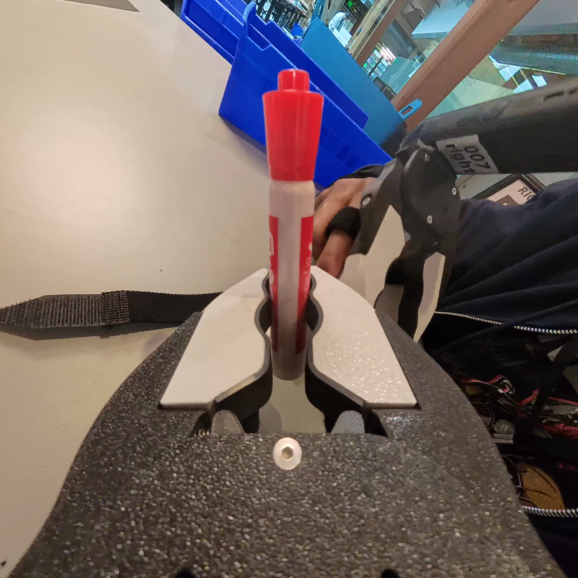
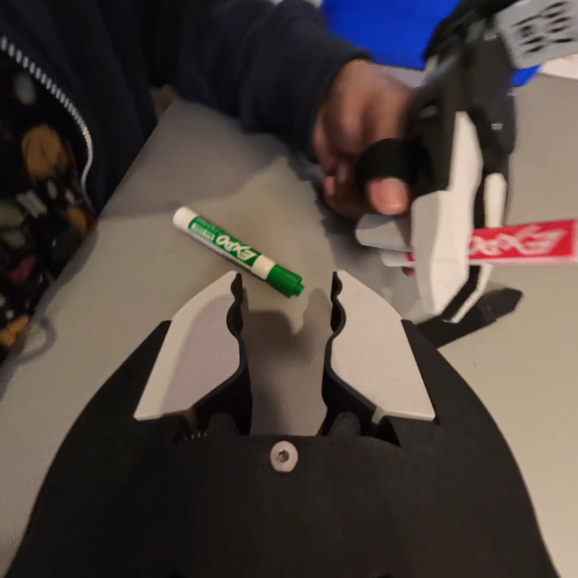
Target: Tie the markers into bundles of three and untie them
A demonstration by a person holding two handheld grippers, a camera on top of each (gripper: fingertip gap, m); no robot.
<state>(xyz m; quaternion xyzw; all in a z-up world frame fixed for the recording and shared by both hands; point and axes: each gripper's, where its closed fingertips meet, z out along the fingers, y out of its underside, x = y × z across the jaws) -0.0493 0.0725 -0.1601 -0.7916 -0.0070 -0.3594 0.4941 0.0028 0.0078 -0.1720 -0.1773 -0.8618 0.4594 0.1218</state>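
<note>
My left gripper (image 1: pixel 289 280) is shut on a red marker (image 1: pixel 292 200), held lengthwise between the fingers with its red cap pointing away. The same gripper and red marker (image 2: pixel 519 245) show at the right of the right wrist view, above the table. A black hook-and-loop strap (image 1: pixel 65 309) lies flat on the table to the left of the left gripper; part of it (image 2: pixel 481 312) shows under that gripper. My right gripper (image 2: pixel 286 276) is open and empty, just short of a green marker (image 2: pixel 237 251) that lies on the table, cap end nearest the fingertips.
Blue plastic bins (image 1: pixel 300 103) stand at the far side of the white table (image 1: pixel 109 156). The person's dark jacket (image 2: pixel 62 93) and hand (image 2: pixel 359 137) are close by. The table's front edge (image 2: pixel 125 175) runs along the left of the right wrist view.
</note>
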